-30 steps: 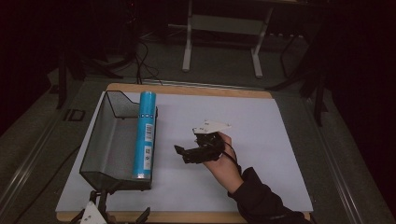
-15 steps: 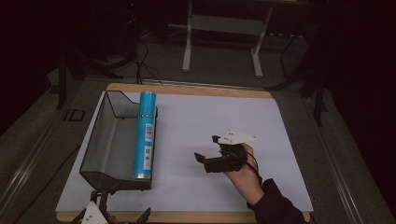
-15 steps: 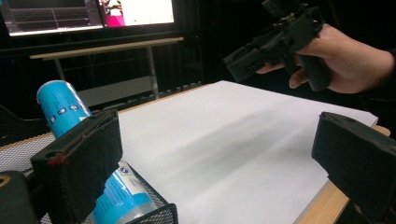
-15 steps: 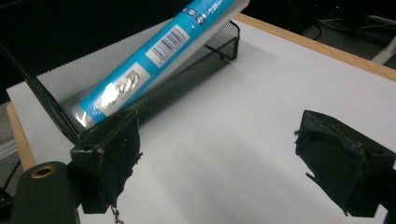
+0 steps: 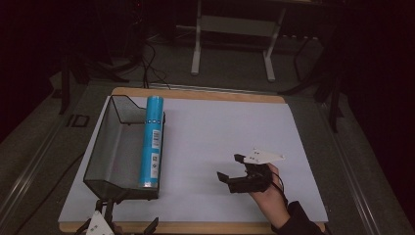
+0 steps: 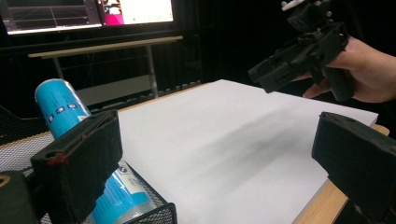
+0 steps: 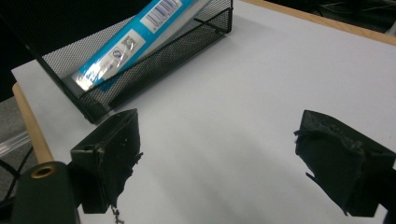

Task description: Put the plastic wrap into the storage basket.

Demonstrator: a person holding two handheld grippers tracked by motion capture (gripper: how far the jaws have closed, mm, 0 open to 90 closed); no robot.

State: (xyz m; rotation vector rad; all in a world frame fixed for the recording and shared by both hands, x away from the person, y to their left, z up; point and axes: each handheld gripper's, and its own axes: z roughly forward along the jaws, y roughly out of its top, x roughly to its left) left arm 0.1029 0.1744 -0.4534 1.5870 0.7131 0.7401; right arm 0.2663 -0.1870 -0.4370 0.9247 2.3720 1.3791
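We've got a bright blue tube [image 5: 152, 142] with white label patches and a barcode, lying in a black mesh basket [image 5: 108, 152]. Worktop [image 5: 220, 132] is white with a light wood edge. Both hand-held grippers are black.

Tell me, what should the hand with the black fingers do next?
Probably draw the right gripper a little farther back toward the table's near edge. The blue can already lies in the wire basket, and the open fingers hold nothing over the bare white table.
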